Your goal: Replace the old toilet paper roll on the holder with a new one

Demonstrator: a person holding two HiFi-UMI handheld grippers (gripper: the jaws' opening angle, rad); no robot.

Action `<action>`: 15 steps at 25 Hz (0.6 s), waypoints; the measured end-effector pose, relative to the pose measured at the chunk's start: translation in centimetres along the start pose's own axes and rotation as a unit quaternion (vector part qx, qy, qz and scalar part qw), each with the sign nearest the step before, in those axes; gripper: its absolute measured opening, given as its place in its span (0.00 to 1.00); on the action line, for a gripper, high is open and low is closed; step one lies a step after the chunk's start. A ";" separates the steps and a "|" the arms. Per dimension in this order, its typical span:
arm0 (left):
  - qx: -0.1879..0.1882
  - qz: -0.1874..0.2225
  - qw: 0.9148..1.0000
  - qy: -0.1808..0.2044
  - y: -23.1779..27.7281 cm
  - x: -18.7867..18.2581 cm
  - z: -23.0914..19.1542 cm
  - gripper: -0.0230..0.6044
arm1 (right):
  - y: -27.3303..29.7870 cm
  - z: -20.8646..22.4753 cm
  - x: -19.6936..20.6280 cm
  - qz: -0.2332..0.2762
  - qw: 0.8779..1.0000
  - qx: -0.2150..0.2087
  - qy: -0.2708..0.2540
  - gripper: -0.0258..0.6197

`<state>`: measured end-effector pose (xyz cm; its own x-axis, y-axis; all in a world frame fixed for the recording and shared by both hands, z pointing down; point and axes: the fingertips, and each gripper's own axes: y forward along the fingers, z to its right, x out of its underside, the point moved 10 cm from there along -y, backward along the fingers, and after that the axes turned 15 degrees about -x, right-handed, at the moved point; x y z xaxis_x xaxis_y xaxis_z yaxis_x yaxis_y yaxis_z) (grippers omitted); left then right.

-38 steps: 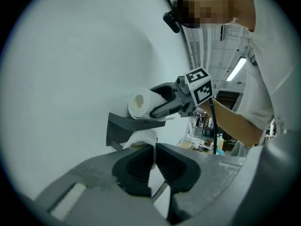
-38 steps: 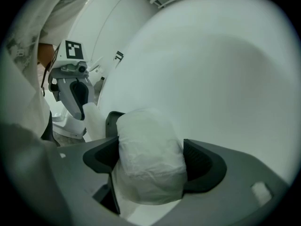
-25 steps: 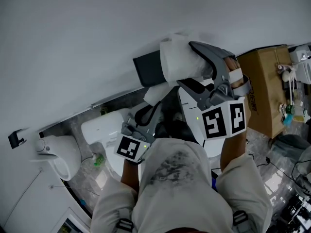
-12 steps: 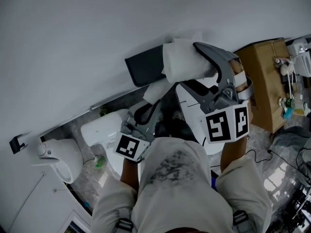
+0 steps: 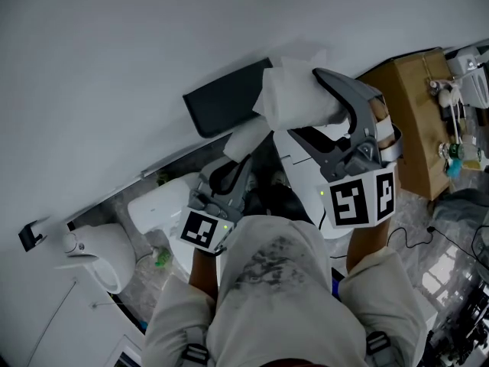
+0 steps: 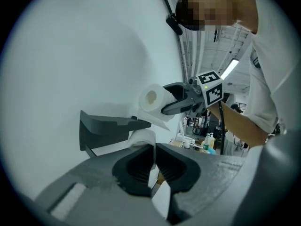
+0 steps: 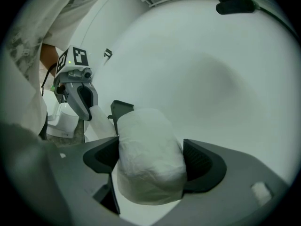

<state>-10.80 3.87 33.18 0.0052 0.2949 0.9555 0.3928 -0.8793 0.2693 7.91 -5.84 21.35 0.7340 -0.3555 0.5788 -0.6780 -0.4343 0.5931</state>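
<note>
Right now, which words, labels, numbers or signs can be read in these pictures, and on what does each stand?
No text is readable.
Marker cube of the right tool: black-and-white squares only, no words.
Marker cube of the left tool: the same.
Cardboard box: any print is too blurred to read.
Background bottles: labels too small.

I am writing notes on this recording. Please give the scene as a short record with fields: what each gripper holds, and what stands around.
Right gripper: shut on the toilet paper roll, close to the holder
Left gripper: shut on a strip of toilet paper
Holder: dark, wall-mounted
Below: white toilet
Right side: cardboard box
</note>
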 end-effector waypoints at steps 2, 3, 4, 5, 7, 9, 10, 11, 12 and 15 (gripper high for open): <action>0.004 0.000 1.000 0.002 0.3 0.0 0.3 0.07 | -0.5 -0.1 0.4 0.000 1.000 0.007 0.003 0.69; 0.006 0.000 1.000 0.003 0.4 0.0 0.5 0.07 | -0.8 -0.1 0.7 -0.001 1.000 0.010 0.005 0.69; 0.009 0.000 1.000 0.003 0.6 -0.1 0.8 0.07 | -1.1 -0.2 1.0 -0.003 1.000 0.013 0.007 0.69; 0.012 -0.001 1.000 0.004 0.8 -0.1 1.1 0.07 | -1.4 -0.3 1.3 -0.004 1.000 0.015 0.010 0.69; 0.018 0.000 1.000 0.005 1.0 -0.1 1.6 0.07 | -2.0 -0.4 1.9 -0.007 1.000 0.019 0.015 0.69; 0.024 0.001 1.000 0.005 1.2 -0.2 1.8 0.07 | -2.4 -0.6 2.2 -0.010 1.000 0.022 0.019 0.69; 0.027 0.002 1.000 0.006 1.2 -0.2 1.8 0.07 | -2.5 -0.7 2.2 -0.010 0.999 0.024 0.020 0.69; 0.029 0.002 1.000 0.006 1.2 -0.3 1.8 0.07 | -2.6 -0.8 2.2 -0.011 0.999 0.025 0.022 0.69; 0.032 0.002 0.999 0.007 1.2 -0.2 1.8 0.07 | -2.6 -0.9 2.3 -0.011 0.999 0.027 0.024 0.69; 0.037 0.001 0.999 0.008 1.3 -0.1 2.0 0.07 | -2.8 -1.3 2.7 -0.015 0.999 0.029 0.028 0.69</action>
<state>-8.46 3.44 33.18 -0.0093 0.2872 0.9578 0.4595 -0.8495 0.2592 11.73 -4.47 21.94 0.7491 -0.2948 0.5932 -0.6513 -0.4913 0.5783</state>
